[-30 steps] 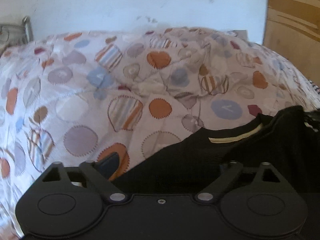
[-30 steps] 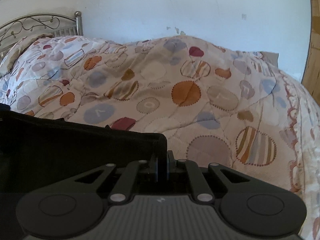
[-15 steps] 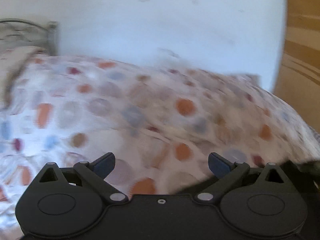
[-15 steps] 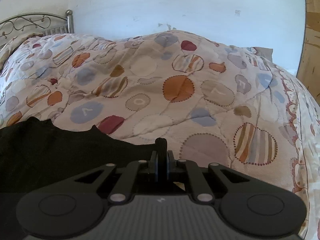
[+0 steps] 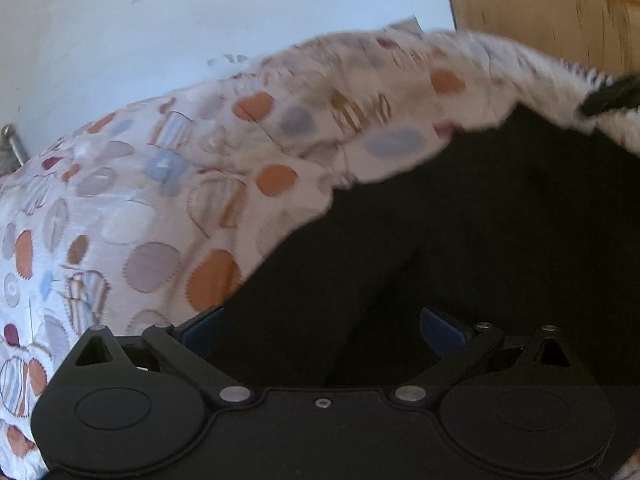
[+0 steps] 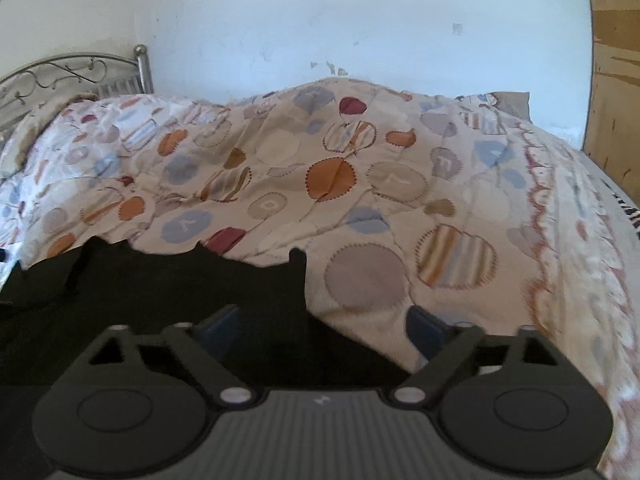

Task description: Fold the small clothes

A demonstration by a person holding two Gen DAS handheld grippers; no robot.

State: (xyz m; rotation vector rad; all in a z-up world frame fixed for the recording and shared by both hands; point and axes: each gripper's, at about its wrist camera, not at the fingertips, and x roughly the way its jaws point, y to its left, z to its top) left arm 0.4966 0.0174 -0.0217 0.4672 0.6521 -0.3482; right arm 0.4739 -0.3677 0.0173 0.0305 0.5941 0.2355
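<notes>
Both claws now stand wide open and hold nothing. A second ago the right claw (image 6: 320, 330) was pinched on the edge of the black garment (image 6: 160, 300); half a second ago it was still closed on a small tuft of it. Now its blue pads (image 6: 218, 328) are spread apart, with the cloth lying loose between and below them. The left claw (image 5: 320, 332) was already spread half a second ago, looking out over the quilt (image 5: 160, 200); it has since swung back so that the garment (image 5: 460, 240) fills its view from 12 to 5 o'clock, and its right pad (image 5: 440, 330) sits over the dark cloth.

The garment lies flat on the bed's quilt (image 6: 360, 184). In the right view it takes up the lower left, from 7 to 10 o'clock, with its ragged far edge against the patterned circles. The left view is blurred by motion, so its folds are hard to read, though a crease runs down toward 6 o'clock.

The release suggests one fold has just been laid down and let go. The next move is likely a fresh grip on an edge or corner for another fold; which edge cannot be told.
</notes>
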